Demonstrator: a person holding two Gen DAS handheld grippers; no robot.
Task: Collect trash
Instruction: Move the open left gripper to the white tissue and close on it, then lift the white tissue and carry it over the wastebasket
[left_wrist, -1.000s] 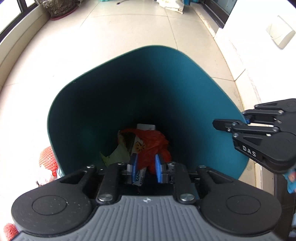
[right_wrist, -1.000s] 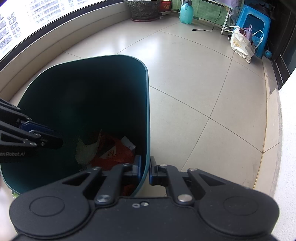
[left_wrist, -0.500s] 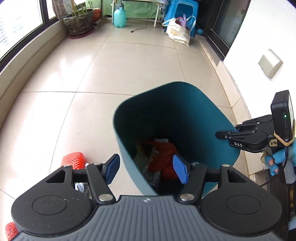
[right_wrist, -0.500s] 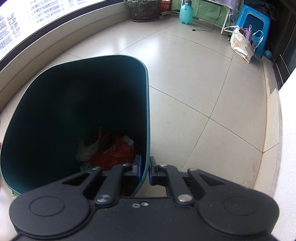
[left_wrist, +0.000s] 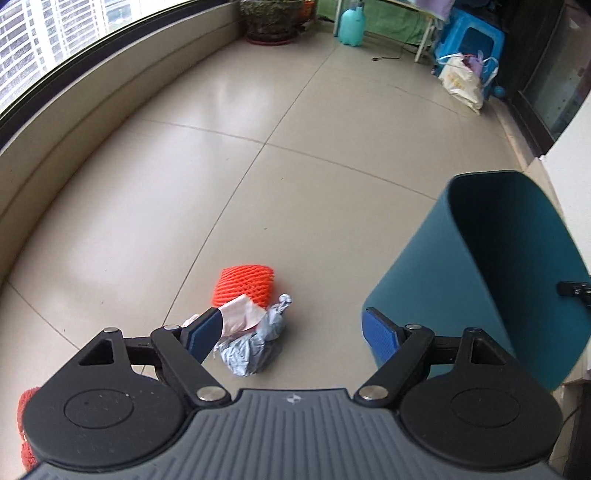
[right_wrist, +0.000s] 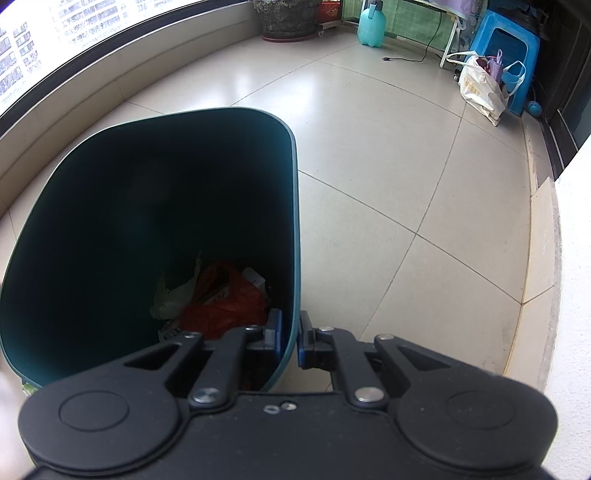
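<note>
Left wrist view, from left to right. At the far left edge a scrap of orange net (left_wrist: 27, 402) shows beside the gripper body. My left gripper (left_wrist: 295, 334) has its jaws spread wide and holds nothing. Just ahead of its left finger (left_wrist: 205, 334) lies a small heap of trash on the tiled floor (left_wrist: 314, 221): an orange foam net (left_wrist: 243, 286), a pinkish paper scrap (left_wrist: 242, 314) touching it, and a crumpled grey wrapper (left_wrist: 255, 347) nearest to me. To the right stands the teal bin (left_wrist: 443, 288), well apart from the heap.

Right wrist view, from left to right. The bin's dark interior (right_wrist: 147, 221) fills the left half; at its bottom lie a red plastic bag (right_wrist: 225, 306) and pale scraps (right_wrist: 173, 299). My right gripper (right_wrist: 290, 341) has its jaws drawn narrow on the bin wall (right_wrist: 291, 295), one finger inside and one outside.

Step in hand, as I judge it: the bin is steadied by my right gripper while my left lines up on the next piece on the floor. The next move calls for lowering the left jaws over the grey wrapper, which lies closest, closing on its crumpled bulk, then carrying it rightward over the rim.
</note>
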